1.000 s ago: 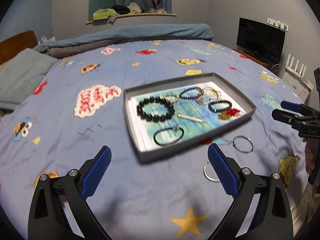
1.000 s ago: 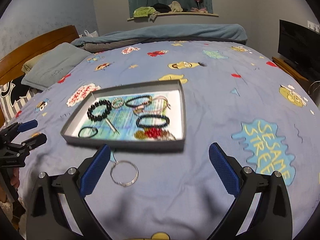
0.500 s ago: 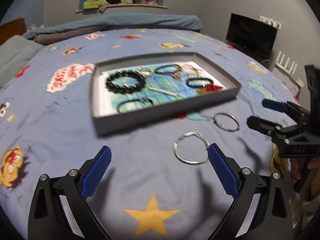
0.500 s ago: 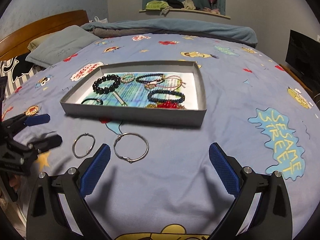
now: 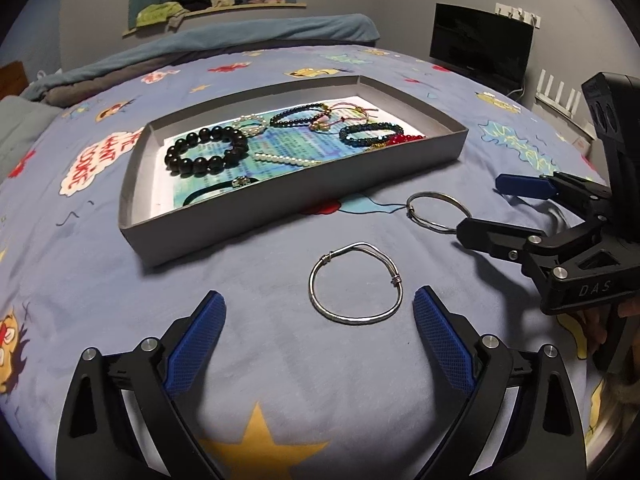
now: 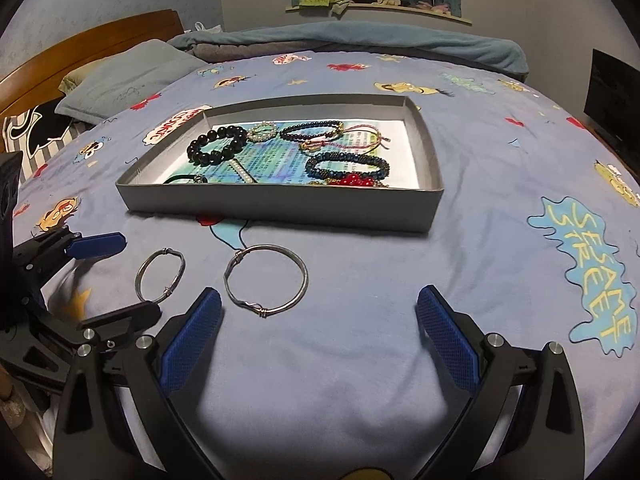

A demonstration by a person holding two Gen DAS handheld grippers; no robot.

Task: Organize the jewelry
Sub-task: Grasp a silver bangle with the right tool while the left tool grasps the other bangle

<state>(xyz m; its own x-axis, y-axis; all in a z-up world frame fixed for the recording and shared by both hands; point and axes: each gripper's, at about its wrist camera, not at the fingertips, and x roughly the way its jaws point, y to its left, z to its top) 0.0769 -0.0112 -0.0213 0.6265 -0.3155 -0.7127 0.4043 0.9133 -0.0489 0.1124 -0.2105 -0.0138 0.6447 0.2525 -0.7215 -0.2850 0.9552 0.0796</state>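
1. the grey tray is sitting on the cartoon-print bedspread, and it is serving here as the landmark for everything else.
2. inside the tray, several pieces are already lying on a printed sheet: a black bead bracelet, a dark blue bead bracelet, a red bead piece, a pearl strand, a thin black cord loop and a few finer bracelets toward the far wall.
3. outside the tray, two silver bangles are waiting on the bedspread just in front of its near wall: one bangle is lying off the middle of that wall, and the other bangle is lying toward the tray's right end as the left camera sees it.
4. the left gripper is standing wide open and holding nothing, with the first bangle lying just ahead of and between its blue pads.
5. the right gripper is also spread wide and carrying nothing; the second bangle is lying just ahead of its left pad, on the tray's near side.
6. judging by this, most of the sorting is looking done, and the two bangles are looking like what is left to go into the tray.
7. neither bangle is being touched by a pad at this point, so both pickups are still to be made.
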